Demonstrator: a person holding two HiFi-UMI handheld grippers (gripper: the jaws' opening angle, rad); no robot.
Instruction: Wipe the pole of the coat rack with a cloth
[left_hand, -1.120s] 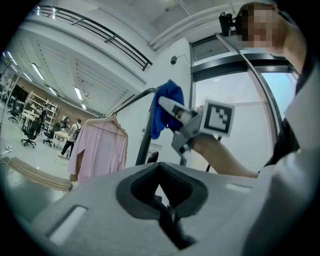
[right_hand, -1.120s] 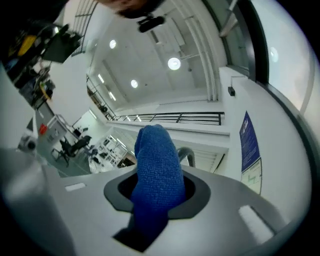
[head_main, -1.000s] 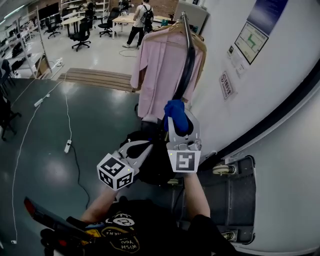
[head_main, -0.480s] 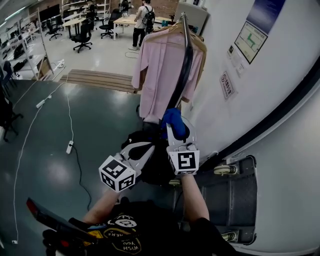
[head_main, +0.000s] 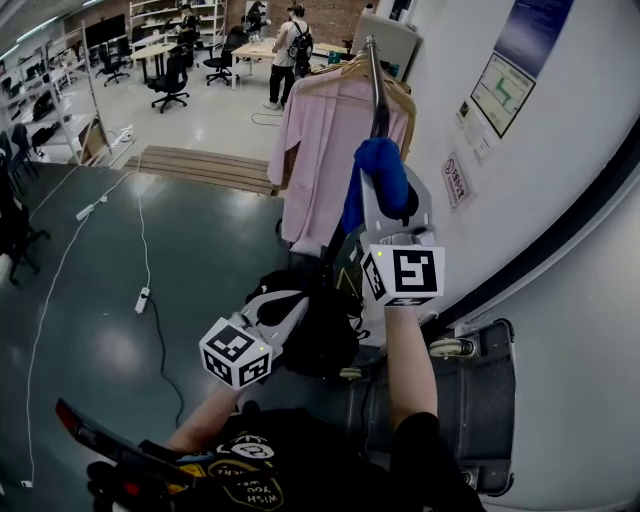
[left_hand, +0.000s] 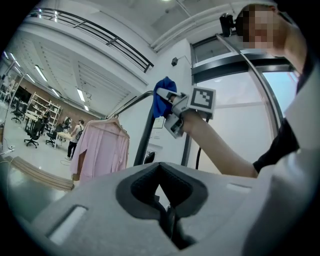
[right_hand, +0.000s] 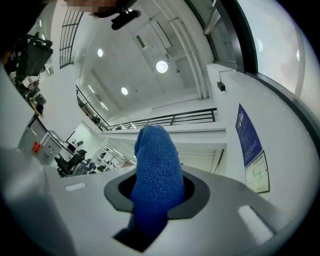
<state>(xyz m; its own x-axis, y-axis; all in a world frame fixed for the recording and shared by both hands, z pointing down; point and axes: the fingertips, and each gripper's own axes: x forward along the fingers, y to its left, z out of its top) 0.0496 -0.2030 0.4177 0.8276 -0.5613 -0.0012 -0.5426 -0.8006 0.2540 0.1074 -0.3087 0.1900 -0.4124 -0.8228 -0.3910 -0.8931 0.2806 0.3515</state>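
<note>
The tall dark metal pole of the coat rack stands near the white wall, with a pink shirt on a wooden hanger hanging beside it. The right gripper, raised high, has its jaws clamped on a blue woven cloth, which sits against the pole's upper part. The left gripper hangs lower, well apart from the pole, jaws closed together on nothing.

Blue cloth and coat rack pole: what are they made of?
The blue cloth looks like microfibre or terry, matte, with a fine looped weave showing. The pole is probably a painted metal tube: dark, smooth, slight sheen. That one is unconfirmed.
</note>
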